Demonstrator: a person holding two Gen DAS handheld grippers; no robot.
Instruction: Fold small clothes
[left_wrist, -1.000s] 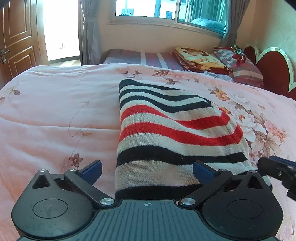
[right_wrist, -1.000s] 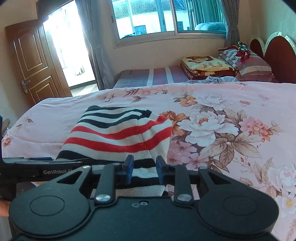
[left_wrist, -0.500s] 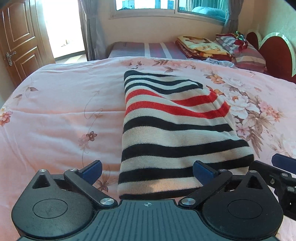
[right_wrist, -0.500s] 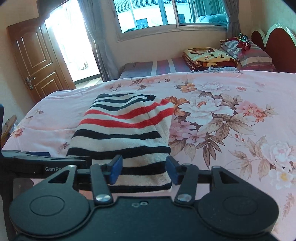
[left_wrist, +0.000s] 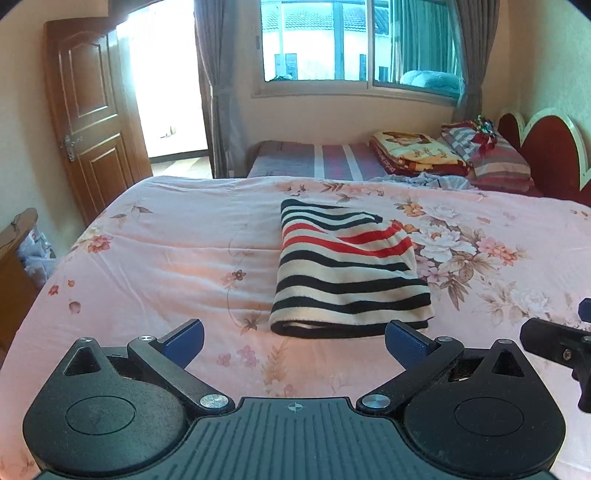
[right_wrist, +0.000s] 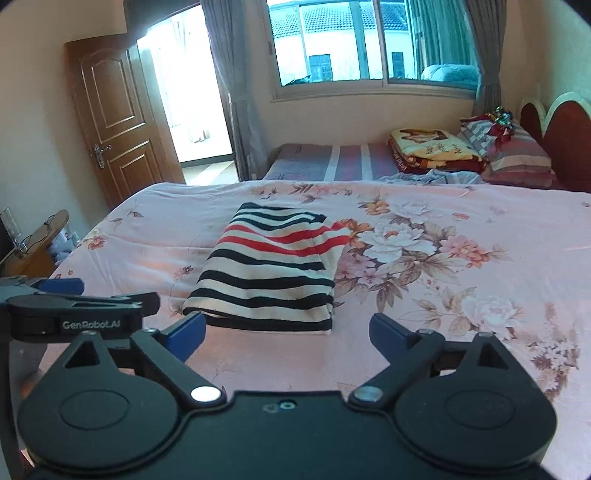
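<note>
Striped knit, black and cream with a band of red near the far end, and that is the folded sweater (left_wrist: 347, 273) lying flat on the pink floral bedspread (left_wrist: 155, 258); its long axis runs from the near edge of the bed away toward the window (left_wrist: 354, 44), the thick folded edge facing the cameras, the far end narrowing and skewing slightly to the right where a red-striped flap overlaps; from the right wrist view the same sweater (right_wrist: 269, 273) sits left of centre, leaning a touch leftward as it comes toward the lens, with the big printed flowers just beside its right edge; the left gripper (left_wrist: 293, 338) hangs short of the near folded edge, blue pads spread wide, nothing between them but bedspread; the right gripper (right_wrist: 288, 332) has just been opening and now stands wide as well, its left pad near the sweater's near left corner yet apart from the cloth, nothing gripped; a dark piece of the right gripper shows at the right edge of the left view, and the left one, with its lettered arm, shows at the left edge of the right view, so the two are side by side; beyond the bed, a second mattress (right_wrist: 332, 162) with folded blankets (right_wrist: 432, 149) and a striped pillow (right_wrist: 517, 155); a wooden door (left_wrist: 92, 122) stands open on the left, bright daylight behind it.
</note>
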